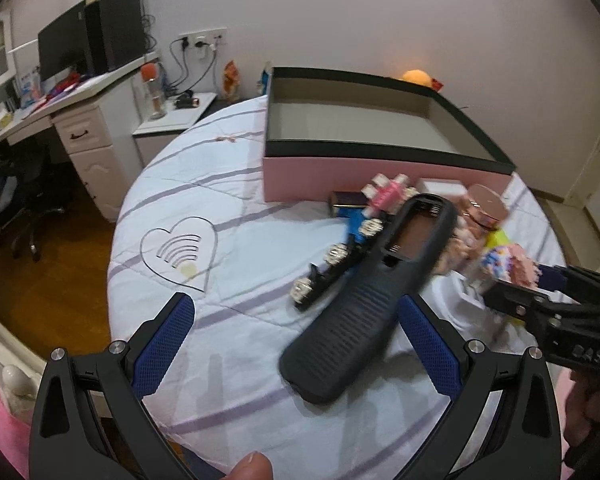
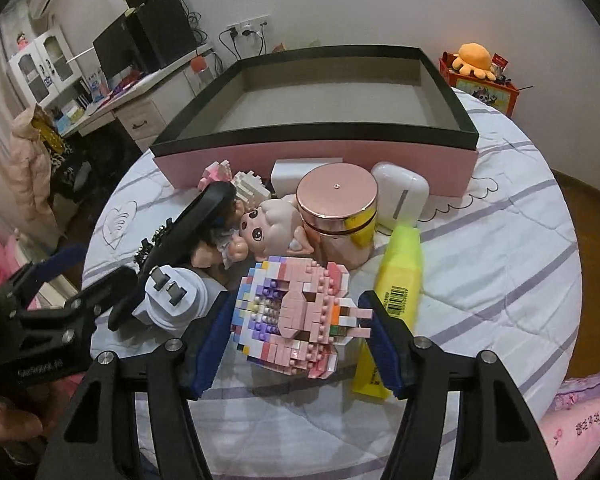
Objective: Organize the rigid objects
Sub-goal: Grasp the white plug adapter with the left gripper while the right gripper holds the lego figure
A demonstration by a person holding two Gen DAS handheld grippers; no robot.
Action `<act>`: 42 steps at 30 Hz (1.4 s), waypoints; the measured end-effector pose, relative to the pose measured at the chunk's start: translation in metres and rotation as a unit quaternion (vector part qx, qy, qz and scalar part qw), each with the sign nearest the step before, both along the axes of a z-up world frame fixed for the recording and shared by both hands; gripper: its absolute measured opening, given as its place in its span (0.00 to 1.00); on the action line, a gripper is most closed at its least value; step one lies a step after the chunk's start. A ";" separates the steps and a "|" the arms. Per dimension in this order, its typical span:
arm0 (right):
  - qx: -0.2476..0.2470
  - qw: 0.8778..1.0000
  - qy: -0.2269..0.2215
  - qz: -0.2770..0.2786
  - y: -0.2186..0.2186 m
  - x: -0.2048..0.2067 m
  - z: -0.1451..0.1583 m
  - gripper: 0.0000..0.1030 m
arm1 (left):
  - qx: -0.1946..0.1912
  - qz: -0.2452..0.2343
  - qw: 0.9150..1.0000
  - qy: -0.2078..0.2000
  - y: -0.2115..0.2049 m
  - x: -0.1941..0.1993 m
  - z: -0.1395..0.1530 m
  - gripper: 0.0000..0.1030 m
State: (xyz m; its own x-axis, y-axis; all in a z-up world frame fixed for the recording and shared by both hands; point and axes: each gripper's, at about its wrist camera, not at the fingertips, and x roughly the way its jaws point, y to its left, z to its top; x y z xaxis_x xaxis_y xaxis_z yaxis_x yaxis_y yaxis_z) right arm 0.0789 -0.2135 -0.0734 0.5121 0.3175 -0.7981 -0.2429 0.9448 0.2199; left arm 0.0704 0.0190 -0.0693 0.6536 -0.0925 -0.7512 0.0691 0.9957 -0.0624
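Observation:
A pink box with a black rim stands open and empty at the back of the round bed; it also shows in the right wrist view. My left gripper is open, its blue pads either side of a black remote shell that lies tilted on the bedding. My right gripper is open around a pink brick-built figure, pads close to its sides; that gripper shows in the left wrist view.
Near the box lie a rose-gold jar, a doll, a white case, a yellow highlighter, a white plug, a black hair clip and small brick models. A desk stands left.

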 end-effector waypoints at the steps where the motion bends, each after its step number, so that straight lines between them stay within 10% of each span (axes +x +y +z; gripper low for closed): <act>1: 0.000 1.000 0.000 0.001 0.003 0.006 -0.001 0.63 | -0.001 -0.001 1.000 -0.004 -0.002 -0.003 0.002 1.00; 15: -0.013 1.000 -0.028 0.000 -0.019 -0.004 0.016 0.63 | -0.043 -0.037 0.998 0.017 -0.045 -0.026 -0.004 1.00; 42: 0.007 1.000 -0.024 -0.004 -0.032 0.001 0.009 0.63 | -0.011 -0.031 0.999 -0.001 -0.069 -0.009 -0.019 0.99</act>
State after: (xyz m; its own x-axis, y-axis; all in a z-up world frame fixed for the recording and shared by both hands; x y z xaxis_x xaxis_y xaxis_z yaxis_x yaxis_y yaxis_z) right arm 0.0803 -0.2458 -0.0642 0.5518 0.3234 -0.7687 -0.2449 0.9439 0.2214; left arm 0.0617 -0.0498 -0.0882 0.6476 -0.1491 -0.7472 0.1314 0.9878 -0.0833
